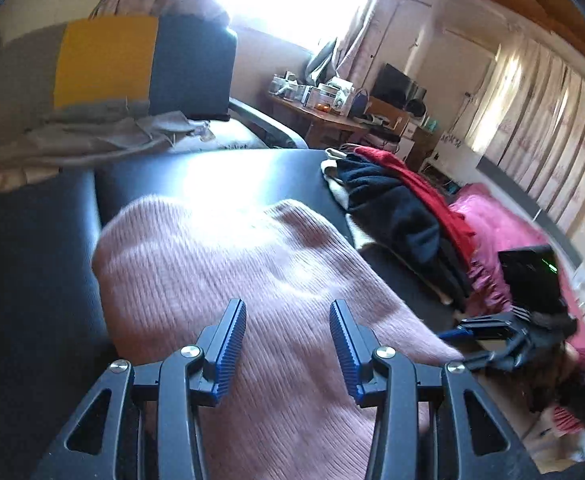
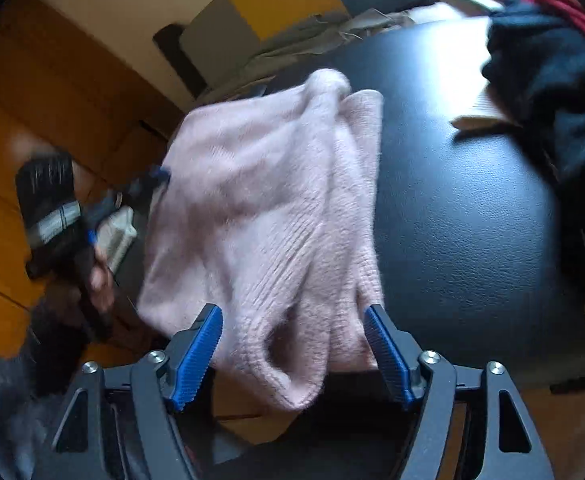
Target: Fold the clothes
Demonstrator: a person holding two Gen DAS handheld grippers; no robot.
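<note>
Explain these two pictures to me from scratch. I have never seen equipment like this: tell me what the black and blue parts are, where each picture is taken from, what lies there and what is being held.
There is no robot here. A person holds a hand-operated two-finger tool in each hand, and each carries a camera looking forward along its fingers.

The left wrist view shows the left tool, its blue-padded fingers spread open above a pink knitted sweater. The right wrist view shows the right tool, also open, with a fold of that sweater lying between its fingers. Neither tool grips anything.

The sweater lies on a black leather-like surface. Beside it sits a pile of dark and red clothes. Each view also catches the other tool at its edge.
</note>
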